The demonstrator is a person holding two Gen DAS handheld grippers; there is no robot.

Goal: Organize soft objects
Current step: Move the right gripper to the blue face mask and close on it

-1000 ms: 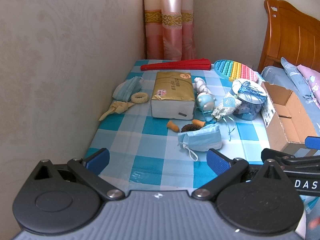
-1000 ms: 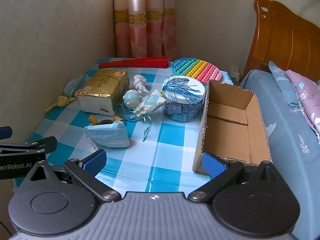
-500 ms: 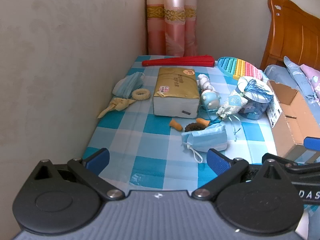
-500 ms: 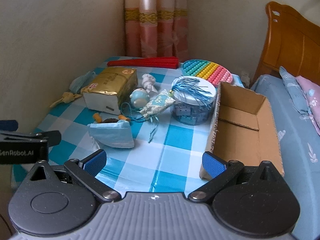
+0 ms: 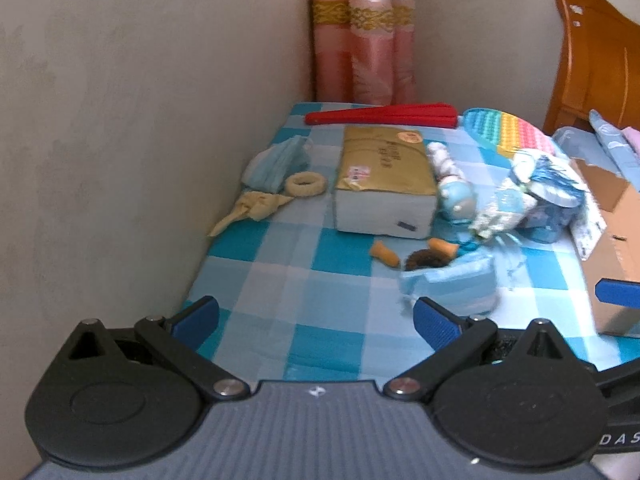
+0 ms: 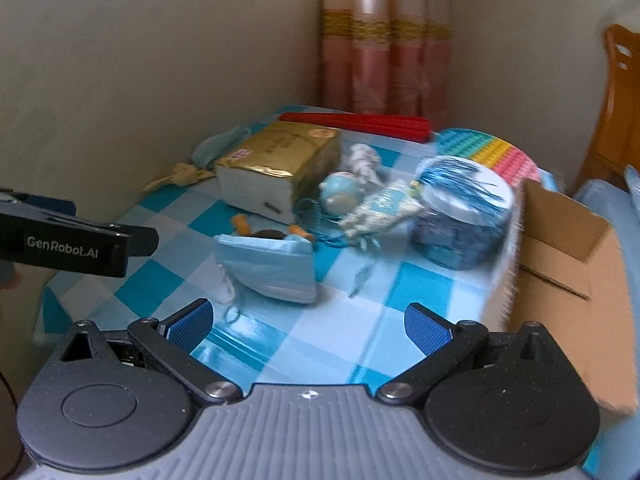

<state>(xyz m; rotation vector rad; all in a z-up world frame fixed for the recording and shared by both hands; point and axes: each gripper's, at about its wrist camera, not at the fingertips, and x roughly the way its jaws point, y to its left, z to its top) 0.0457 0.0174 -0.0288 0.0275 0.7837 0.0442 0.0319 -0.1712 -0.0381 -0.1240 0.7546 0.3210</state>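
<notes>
Both grippers, left (image 5: 316,318) and right (image 6: 307,322), gape empty; the folded face mask (image 6: 267,266) lies crosswise just ahead of the right one, nearer it.

Side of the left gripper (image 6: 76,244), black bar: white lettering is reading "GenRobot.AI".
Side of the right gripper (image 5: 618,438), lower right edge of the left wrist view: the letters "DAS" are showing, the rest is being cut off by the frame.
Gold tissue pack (image 5: 382,164): print and a small sticker are showing on top, too blurred for reading.
</notes>
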